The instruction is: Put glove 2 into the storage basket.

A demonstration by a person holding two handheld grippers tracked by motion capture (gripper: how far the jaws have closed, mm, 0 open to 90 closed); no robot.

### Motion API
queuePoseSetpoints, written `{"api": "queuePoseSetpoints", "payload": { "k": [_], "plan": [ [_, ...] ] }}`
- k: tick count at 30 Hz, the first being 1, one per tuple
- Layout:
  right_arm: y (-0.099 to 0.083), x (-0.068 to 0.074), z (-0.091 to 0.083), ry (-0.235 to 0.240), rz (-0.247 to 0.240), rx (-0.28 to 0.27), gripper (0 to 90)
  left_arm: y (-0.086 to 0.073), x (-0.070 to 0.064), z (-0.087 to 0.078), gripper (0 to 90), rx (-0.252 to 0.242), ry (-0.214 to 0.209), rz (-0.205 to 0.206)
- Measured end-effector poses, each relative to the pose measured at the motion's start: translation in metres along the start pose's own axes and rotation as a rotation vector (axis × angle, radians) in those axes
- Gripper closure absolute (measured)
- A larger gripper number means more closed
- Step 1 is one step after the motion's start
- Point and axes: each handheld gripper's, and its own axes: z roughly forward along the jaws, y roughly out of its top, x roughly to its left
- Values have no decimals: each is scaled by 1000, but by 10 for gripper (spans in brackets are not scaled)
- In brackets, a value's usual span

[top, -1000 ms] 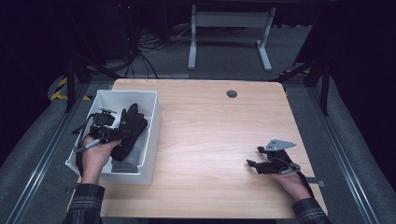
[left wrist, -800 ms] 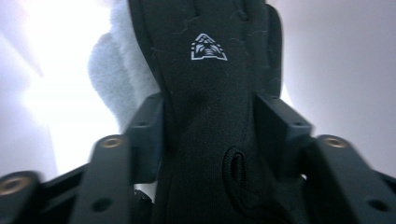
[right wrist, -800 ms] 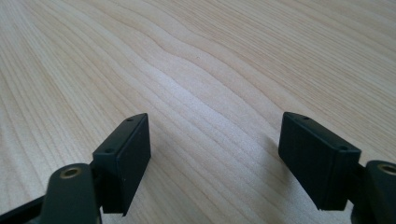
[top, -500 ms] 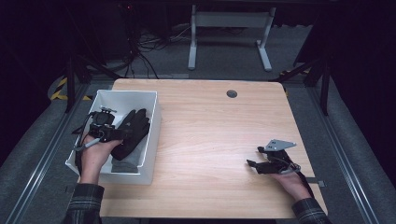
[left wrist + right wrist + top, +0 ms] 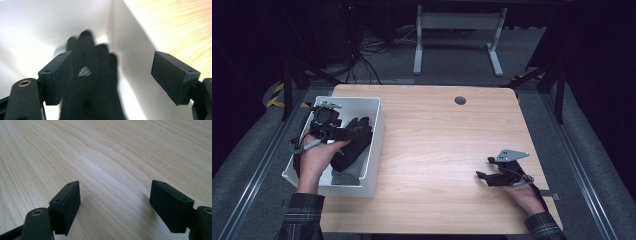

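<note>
A black glove [image 5: 354, 142] lies in the white bin [image 5: 374, 150] at the table's left edge. My left gripper [image 5: 343, 134] hovers inside the bin just above the glove, jaws spread wide. In the left gripper view the blurred glove [image 5: 92, 87] stretches away under the open left gripper [image 5: 112, 77], close to the left jaw, and neither jaw grips it. My right gripper [image 5: 484, 176] rests low over the bare wood at the front right, a hand behind it. The right gripper [image 5: 115, 202] is open with nothing between its jaws.
A grey item [image 5: 348, 172] lies under the glove in the bin. The bin's right wall [image 5: 135, 62] rises beside the glove. A round cable hole [image 5: 460, 100] sits near the wooden table's far edge. Dark floor, cables and a desk frame [image 5: 457, 45] lie beyond.
The black glove has sunk lower and flatter into the bin, and the left gripper has shifted slightly over it. The right gripper has stayed still.
</note>
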Motion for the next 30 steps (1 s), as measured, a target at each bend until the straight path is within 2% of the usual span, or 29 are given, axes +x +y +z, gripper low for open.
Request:
{"api": "queuePoseSetpoints", "payload": {
  "k": [3,11,17,20,25,30],
  "plan": [
    [0,0,0,1,-1,1,249,7,-13,0,194,-12,-28,29],
    [0,0,0,0,-3,3,247,21,-45,4,191,-59,-100,76],
    [0,0,0,-1,-3,3,244,26,-69,13,190,-54,-142,115],
    [0,0,0,-2,-4,3,242,28,-78,17,190,-44,-157,141],
    [0,0,0,-2,-5,3,242,28,-89,24,189,-40,-172,158],
    [0,0,0,-2,-5,3,241,27,-106,32,185,-36,-196,184]
  ]
}}
